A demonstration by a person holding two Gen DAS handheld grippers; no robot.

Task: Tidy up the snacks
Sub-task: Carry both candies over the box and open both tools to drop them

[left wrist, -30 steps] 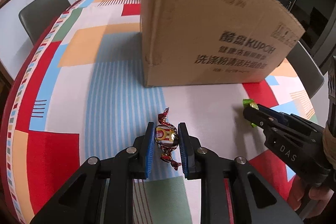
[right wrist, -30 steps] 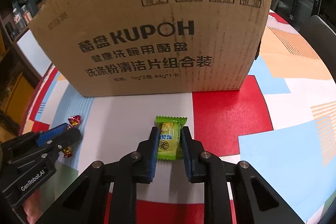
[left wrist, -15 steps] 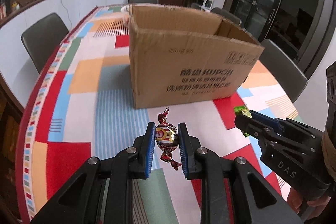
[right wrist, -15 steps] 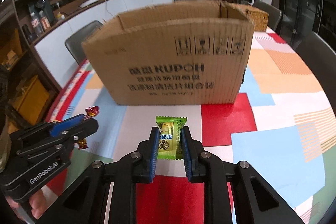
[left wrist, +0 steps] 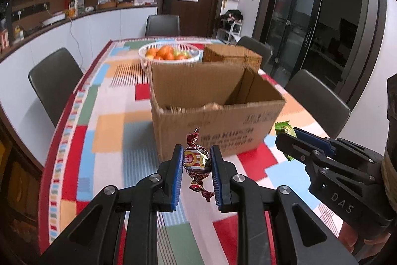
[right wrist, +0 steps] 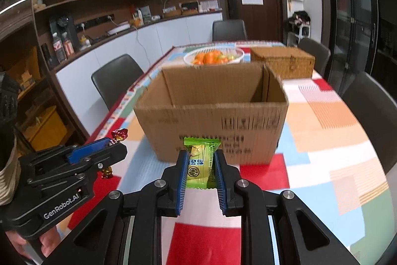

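My left gripper (left wrist: pixel 196 160) is shut on a round foil-wrapped candy (left wrist: pixel 196 162) with red twisted ends, held in the air in front of the open cardboard box (left wrist: pixel 213 121). My right gripper (right wrist: pixel 200 165) is shut on a green snack packet (right wrist: pixel 199 164), also held in front of the box (right wrist: pixel 213 126). In the left wrist view the right gripper (left wrist: pixel 287 138) stands to the right with the green packet (left wrist: pixel 284 128). In the right wrist view the left gripper (right wrist: pixel 116 143) stands to the left with the candy (right wrist: pixel 119 134). The box's floor is mostly hidden.
A white basket of oranges (left wrist: pixel 170 55) and a wicker box (right wrist: pixel 281 61) stand behind the cardboard box on the patterned tablecloth (left wrist: pixel 109 121). Dark chairs (left wrist: pixel 53 80) surround the table. A counter (right wrist: pixel 139 29) runs along the left wall.
Both grippers have risen with their snacks, from near the tabletop to about the height of the box rim. The box's open top has come into view.
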